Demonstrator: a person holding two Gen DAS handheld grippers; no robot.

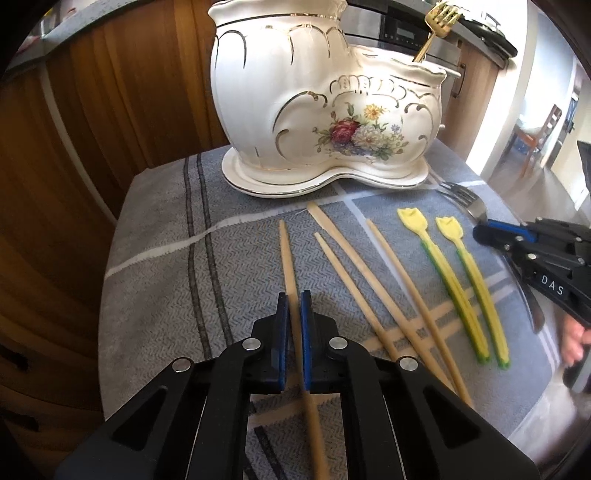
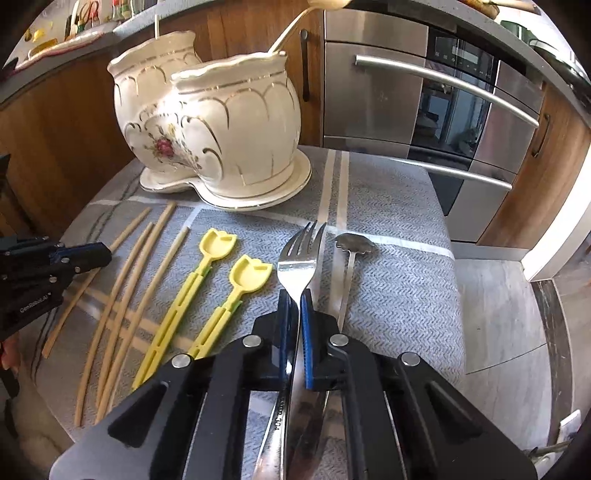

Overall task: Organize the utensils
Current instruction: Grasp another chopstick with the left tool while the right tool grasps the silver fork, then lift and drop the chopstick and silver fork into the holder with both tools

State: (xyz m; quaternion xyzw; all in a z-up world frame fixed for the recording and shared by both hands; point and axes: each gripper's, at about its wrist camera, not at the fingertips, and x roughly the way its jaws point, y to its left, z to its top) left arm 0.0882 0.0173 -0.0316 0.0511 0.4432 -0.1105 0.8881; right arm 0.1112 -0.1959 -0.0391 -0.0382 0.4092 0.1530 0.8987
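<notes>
My left gripper (image 1: 294,301) is shut on the leftmost bamboo chopstick (image 1: 287,254), which lies on the grey cloth (image 1: 155,258). Three more chopsticks (image 1: 354,280) lie to its right, then two yellow tulip spoons (image 1: 458,280). My right gripper (image 2: 295,301) is shut on a steel fork (image 2: 299,258); a second fork (image 2: 318,258) lies just beside it. A steel spoon (image 2: 351,258) lies to the right. The white floral ceramic holder (image 1: 314,103) stands at the back of the cloth with a gold fork (image 1: 439,22) in its lower compartment.
Wooden cabinets (image 1: 92,110) stand behind and to the left. A steel oven (image 2: 443,103) with bar handles is at the back right. The cloth's right edge drops to a tiled floor (image 2: 498,314).
</notes>
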